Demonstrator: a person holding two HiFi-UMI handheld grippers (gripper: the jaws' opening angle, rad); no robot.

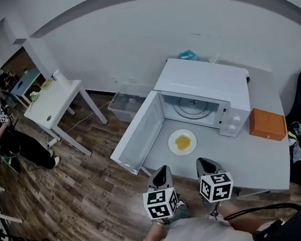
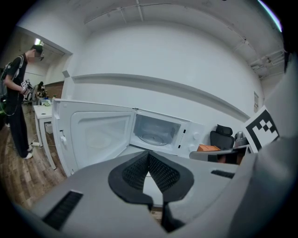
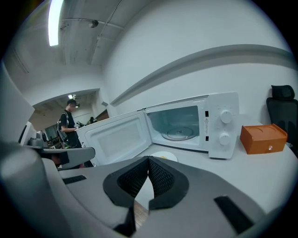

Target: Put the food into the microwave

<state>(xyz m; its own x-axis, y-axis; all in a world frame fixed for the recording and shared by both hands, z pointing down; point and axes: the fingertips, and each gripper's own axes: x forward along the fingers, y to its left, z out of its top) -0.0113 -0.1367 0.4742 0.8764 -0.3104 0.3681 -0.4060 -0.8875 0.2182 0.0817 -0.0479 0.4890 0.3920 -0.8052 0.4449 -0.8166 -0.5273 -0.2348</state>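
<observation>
A white plate [image 1: 182, 142] with yellow food [image 1: 183, 142] sits on the grey table [image 1: 260, 159], just in front of the white microwave [image 1: 202, 83]. The microwave door [image 1: 139, 134] hangs wide open to the left, and the glass turntable [image 1: 193, 108] inside is bare. My left gripper [image 1: 161, 175] and right gripper [image 1: 208, 166] hover side by side at the table's near edge, short of the plate. Both are shut with nothing between the jaws. The plate's rim [image 3: 164, 156] peeks above the right gripper [image 3: 149, 161]. In the left gripper view the left gripper [image 2: 149, 155] faces the microwave [image 2: 158, 132].
An orange box [image 1: 267, 124] lies on the table right of the microwave. A white side table [image 1: 53, 103] stands at the left on the wood floor, with a person [image 1: 4, 136] beyond it. A grey bin [image 1: 123, 105] sits behind the open door. A black chair [image 3: 283, 104] is at the right.
</observation>
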